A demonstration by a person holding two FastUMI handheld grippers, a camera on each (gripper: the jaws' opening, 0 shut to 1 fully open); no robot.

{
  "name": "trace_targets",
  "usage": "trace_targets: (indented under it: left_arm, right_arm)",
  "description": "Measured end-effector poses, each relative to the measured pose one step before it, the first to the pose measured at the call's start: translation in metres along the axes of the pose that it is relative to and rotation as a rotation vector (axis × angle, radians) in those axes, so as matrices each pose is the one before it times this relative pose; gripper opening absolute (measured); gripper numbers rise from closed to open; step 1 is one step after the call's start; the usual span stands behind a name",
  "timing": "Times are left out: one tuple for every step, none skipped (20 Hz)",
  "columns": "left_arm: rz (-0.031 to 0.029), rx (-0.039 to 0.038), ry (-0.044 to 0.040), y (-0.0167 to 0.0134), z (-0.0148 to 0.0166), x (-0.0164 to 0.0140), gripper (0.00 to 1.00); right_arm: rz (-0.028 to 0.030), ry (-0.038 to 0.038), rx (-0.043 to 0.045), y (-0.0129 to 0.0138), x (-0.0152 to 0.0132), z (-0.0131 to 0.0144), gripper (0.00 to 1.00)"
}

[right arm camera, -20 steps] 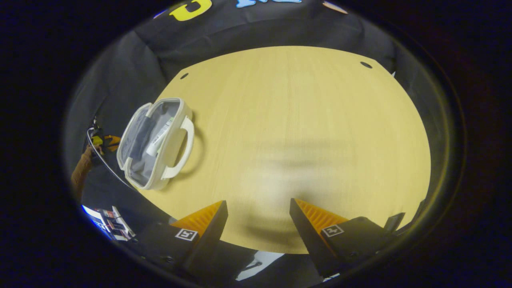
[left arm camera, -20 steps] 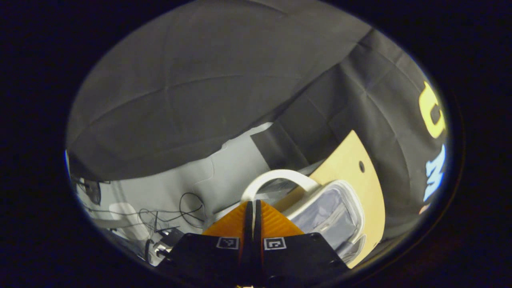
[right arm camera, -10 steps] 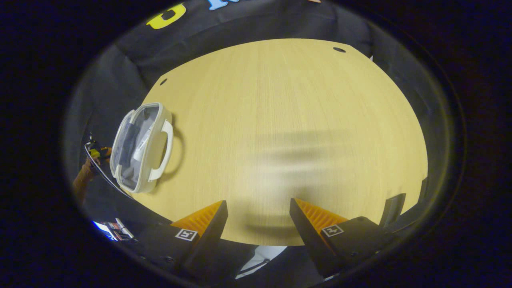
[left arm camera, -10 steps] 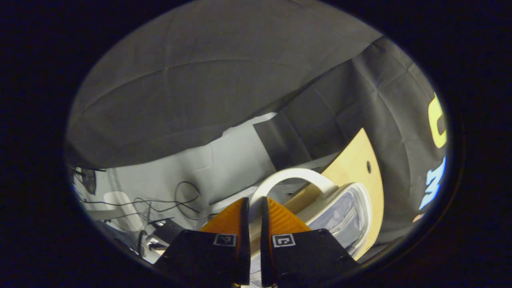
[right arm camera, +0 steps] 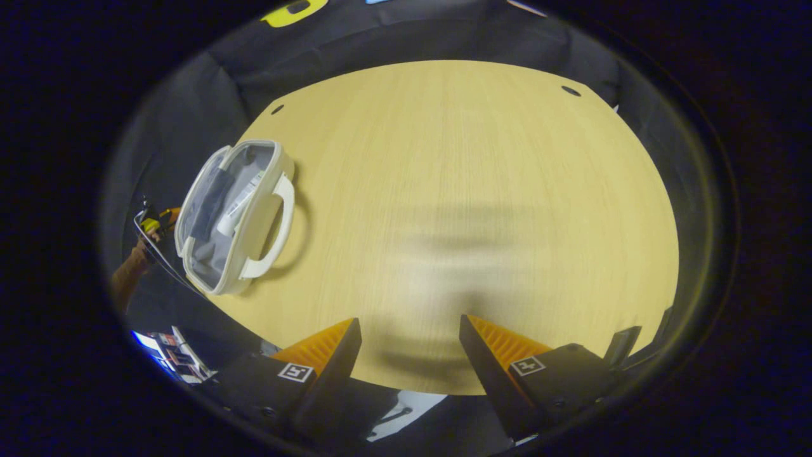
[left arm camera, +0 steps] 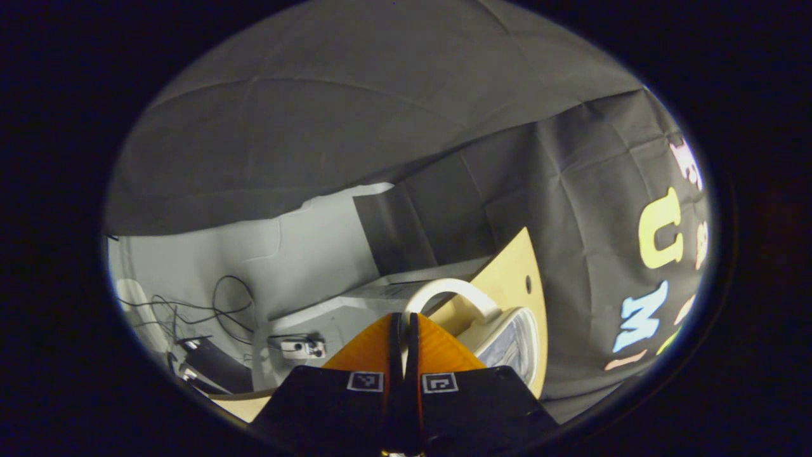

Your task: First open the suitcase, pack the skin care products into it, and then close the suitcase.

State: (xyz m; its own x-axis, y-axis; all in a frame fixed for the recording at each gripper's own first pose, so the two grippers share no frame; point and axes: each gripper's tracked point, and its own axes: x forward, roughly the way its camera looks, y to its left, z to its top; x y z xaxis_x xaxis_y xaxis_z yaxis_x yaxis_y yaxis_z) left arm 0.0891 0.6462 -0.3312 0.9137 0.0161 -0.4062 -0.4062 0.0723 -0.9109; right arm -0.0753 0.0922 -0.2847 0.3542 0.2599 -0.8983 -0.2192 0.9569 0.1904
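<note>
One suitcase (right arm camera: 231, 216), small and clear-sided with one white handle (right arm camera: 271, 233), lies closed near the left edge of the wooden table (right arm camera: 482, 209). Through its clear side one pale tube (right arm camera: 240, 208) shows; further contents are too blurred to count. Left gripper (left arm camera: 404, 320): fingers closed together just before the handle (left arm camera: 446, 293), apparently with nothing between them. Right gripper (right arm camera: 410, 343): fingers wide apart, empty, above bare table, well apart from the suitcase.

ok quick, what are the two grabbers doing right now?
Left gripper: closed, nothing seen between its fingers, just short of the case's handle.
Right gripper: open, empty, over the table.
</note>
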Motion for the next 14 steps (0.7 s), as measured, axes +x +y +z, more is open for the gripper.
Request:
trace_targets:
  left_arm:
    - [-0.05746, -0.05471, -0.00407, -0.00176, -0.00001, 0.00058, 0.08]
    - [-0.07156, -0.06096, -0.00044, -0.003, -0.0007, 0.00293, 0.08]
    - [-0.07874, -0.06821, 0.00807, -0.00435, -0.00185, 0.00171, 0.08]
    - [-0.05289, -0.03612, 0.00793, 0.00188, -0.00243, 0.00024, 0.04]
    - [-0.04291, -0.01958, 0.01505, 0.00116, -0.00482, -0.00031, 0.04]
    - [-0.03015, -0.0013, 0.00871, -0.00098, 0.00493, -0.00208, 0.03]
    - [-0.01647, 0.02162, 0.00853, -0.00232, 0.0001, -0.00036, 0.08]
    - [-0.03496, 0.0281, 0.02118, -0.0043, -0.00398, 0.0025, 0.08]
    - [0.01836, 0.04708, 0.0401, -0.00153, -0.00724, 0.00386, 0.02]
    - [0.01281, 0.04998, 0.03876, -0.00545, -0.00563, 0.00466, 0.02]
    - [0.01155, 0.04692, 0.03086, -0.00898, -0.00587, 0.00136, 0.02]
    - [0.00336, 0.04265, 0.03692, -0.01122, -0.01209, 0.00955, 0.08]
    - [0.00002, 0.03544, 0.0292, -0.01204, -0.01039, 0.00054, 0.08]
    - [-0.00826, 0.02833, 0.01991, -0.01694, -0.00452, 0.00333, 0.08]
  right_arm:
    - [-0.00703, 0.00825, -0.01652, 0.00029, -0.00007, -0.00171, 0.96]
    - [-0.00546, 0.01218, -0.0124, 0.00106, 0.00005, -0.00281, 0.96]
    - [-0.00365, 0.00937, -0.00936, 0.00105, 0.00011, -0.00234, 0.96]
    - [-0.0021, 0.00602, -0.00791, 0.00061, -0.00107, -0.00082, 0.96]
    - [-0.00188, 0.00146, -0.00429, 0.00017, -0.00107, -0.00047, 0.96]
    - [-0.00079, -0.00668, 0.00172, -0.00014, 0.0006, 0.00145, 0.96]
    - [0.00267, -0.00363, 0.01085, 0.00024, 0.0014, 0.00003, 0.95]
    - [0.00217, 0.00783, 0.01857, 0.00127, 0.00063, -0.00156, 0.95]
    - [0.00003, 0.00987, 0.01268, -0.00062, -0.00124, -0.00197, 0.96]
    - [0.00135, 0.00404, 0.00819, 0.00015, -0.00268, -0.00046, 0.95]
    - [0.00129, -0.00545, 0.00484, 0.00139, -0.00306, 0.00232, 0.95]
    - [-0.0017, -0.01162, 0.00363, 0.00136, -0.00347, 0.00492, 0.95]
    - [0.00169, -0.01063, 0.00492, 0.00339, -0.00363, 0.00448, 0.95]
    - [0.00794, -0.0048, 0.00514, 0.00402, -0.00333, 0.00276, 0.95]
